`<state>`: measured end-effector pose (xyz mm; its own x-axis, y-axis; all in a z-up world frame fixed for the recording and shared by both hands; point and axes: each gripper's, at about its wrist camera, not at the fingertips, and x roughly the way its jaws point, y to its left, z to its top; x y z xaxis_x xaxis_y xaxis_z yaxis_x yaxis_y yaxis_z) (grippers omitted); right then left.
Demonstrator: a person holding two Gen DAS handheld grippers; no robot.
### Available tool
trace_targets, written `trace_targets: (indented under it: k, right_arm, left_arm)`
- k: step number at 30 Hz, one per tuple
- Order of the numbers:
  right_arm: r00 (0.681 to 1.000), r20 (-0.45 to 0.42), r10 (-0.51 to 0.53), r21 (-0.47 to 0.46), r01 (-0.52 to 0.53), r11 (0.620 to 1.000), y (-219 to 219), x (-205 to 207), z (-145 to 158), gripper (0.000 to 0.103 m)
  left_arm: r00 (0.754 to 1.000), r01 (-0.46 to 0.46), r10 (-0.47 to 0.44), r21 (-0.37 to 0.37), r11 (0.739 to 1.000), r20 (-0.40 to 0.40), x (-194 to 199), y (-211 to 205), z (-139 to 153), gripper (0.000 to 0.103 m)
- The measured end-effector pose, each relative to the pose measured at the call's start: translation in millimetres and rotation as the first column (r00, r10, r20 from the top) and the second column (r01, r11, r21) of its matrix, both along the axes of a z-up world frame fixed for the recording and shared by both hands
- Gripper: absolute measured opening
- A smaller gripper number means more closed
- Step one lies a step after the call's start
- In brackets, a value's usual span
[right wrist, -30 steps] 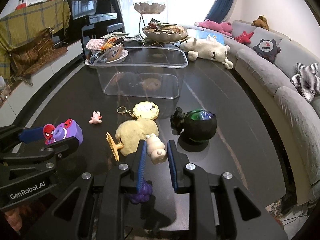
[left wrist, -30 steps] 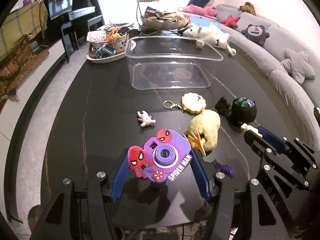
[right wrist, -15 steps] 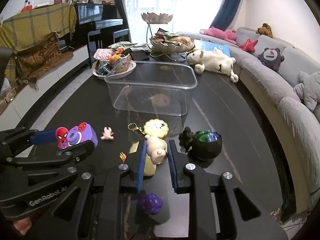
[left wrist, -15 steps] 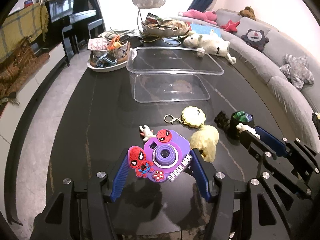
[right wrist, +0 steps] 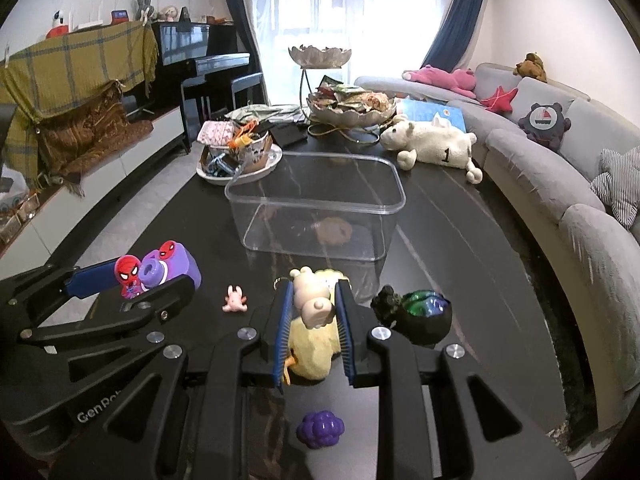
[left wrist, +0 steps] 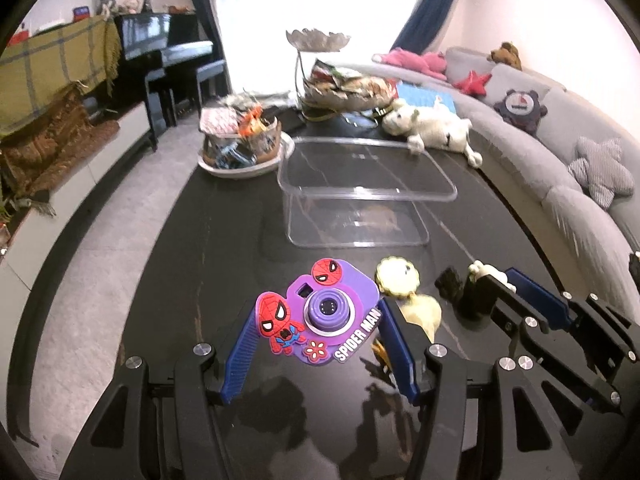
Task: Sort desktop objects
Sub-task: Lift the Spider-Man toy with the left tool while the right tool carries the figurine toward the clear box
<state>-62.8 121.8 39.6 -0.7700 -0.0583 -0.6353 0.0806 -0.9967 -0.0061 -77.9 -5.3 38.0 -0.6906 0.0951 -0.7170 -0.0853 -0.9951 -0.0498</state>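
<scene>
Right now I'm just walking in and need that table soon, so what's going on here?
Someone is sorting toys with two hand-held grippers. The left hand-held gripper holds a purple toy camera, its jaws closing on it. The right hand-held gripper is shut on a small cream figurine. Both are off the table, short of the clear bin. Other toys remain on the table.

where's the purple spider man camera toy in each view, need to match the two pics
Left wrist view: the purple Spider-Man camera toy sits low centre, face-on, between the left gripper fingers.
Right wrist view: it sits at the left edge, mid-height, seen side-on, with the left gripper reaching in from the left.
Shared landmark: the clear plastic bin stands on the table beyond the toy in both views.
</scene>
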Motion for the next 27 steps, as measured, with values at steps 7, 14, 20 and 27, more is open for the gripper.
trace_targets:
  k: [7,14,20,27]
  right_arm:
    - [0.999,-0.050,-0.014,0.006,0.014,1.000,-3,-11,18,0.019]
    - [0.997,-0.070,-0.016,-0.003,0.016,1.000,-2,-28,33,0.019]
    - [0.997,-0.074,-0.016,0.003,0.016,1.000,-1,-40,37,0.019]
    - [0.998,-0.059,-0.012,-0.014,0.012,1.000,4,-54,38,0.019]
  left_arm:
    - [0.997,-0.037,0.037,-0.006,0.999,-0.074,-7,-1,19,0.051]
    - [0.994,-0.048,0.047,-0.011,0.999,-0.095,-25,0,34,0.051]
    - [0.994,-0.044,0.041,-0.025,0.999,-0.102,-37,4,39,0.051]
    - [0.995,-0.037,0.034,-0.032,0.999,-0.094,-50,9,44,0.051]
